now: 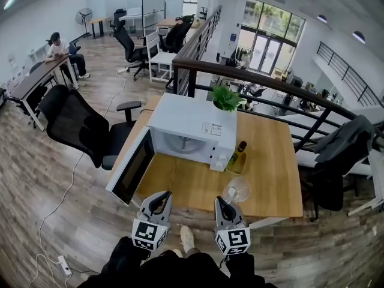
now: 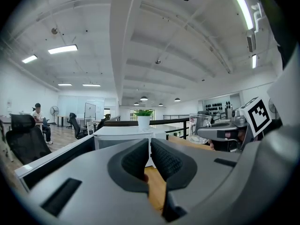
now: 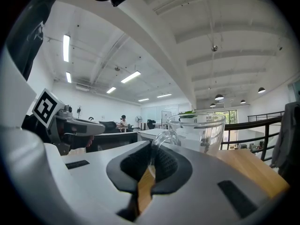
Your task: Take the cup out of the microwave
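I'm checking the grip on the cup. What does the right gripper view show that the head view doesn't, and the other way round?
Only the right gripper view: the right gripper with its jaws closed on the clear handle of the glass cup.
Only the head view: the microwave with its door swung open, just the turntable inside, and a bottle beside it.
Both: the cup outside the microwave above the wooden table, with the left gripper alongside.

The desk (image 1: pixel 276 161) and microwave (image 1: pixel 192 125) are seen steeply from above by the head view; both gripper views are set low, level, facing the microwave closely.
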`<state>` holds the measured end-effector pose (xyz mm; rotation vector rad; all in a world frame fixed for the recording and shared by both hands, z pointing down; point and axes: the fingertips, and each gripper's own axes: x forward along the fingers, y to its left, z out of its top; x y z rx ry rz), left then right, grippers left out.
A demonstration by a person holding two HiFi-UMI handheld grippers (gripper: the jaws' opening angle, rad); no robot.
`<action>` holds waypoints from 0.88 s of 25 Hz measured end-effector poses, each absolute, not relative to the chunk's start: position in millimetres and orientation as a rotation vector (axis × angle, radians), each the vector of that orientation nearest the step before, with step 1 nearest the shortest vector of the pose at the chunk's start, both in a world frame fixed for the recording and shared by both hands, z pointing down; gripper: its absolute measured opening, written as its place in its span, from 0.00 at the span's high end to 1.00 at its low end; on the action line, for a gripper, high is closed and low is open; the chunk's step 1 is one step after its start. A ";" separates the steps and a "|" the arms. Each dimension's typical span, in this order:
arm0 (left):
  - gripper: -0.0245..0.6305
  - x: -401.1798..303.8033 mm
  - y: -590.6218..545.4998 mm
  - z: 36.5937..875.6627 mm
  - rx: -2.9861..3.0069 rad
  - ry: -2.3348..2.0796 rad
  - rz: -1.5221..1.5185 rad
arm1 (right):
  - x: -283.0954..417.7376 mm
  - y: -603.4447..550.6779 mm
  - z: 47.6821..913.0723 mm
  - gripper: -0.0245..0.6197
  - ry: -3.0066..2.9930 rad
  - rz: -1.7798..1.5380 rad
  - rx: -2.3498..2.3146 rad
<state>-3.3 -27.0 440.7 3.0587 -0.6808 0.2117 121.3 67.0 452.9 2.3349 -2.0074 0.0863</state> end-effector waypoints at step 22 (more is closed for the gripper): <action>0.91 -6.3 -30.4 441.3 3.056 -0.685 0.207 | 116.3 64.2 452.6 0.93 -2.014 0.077 2.315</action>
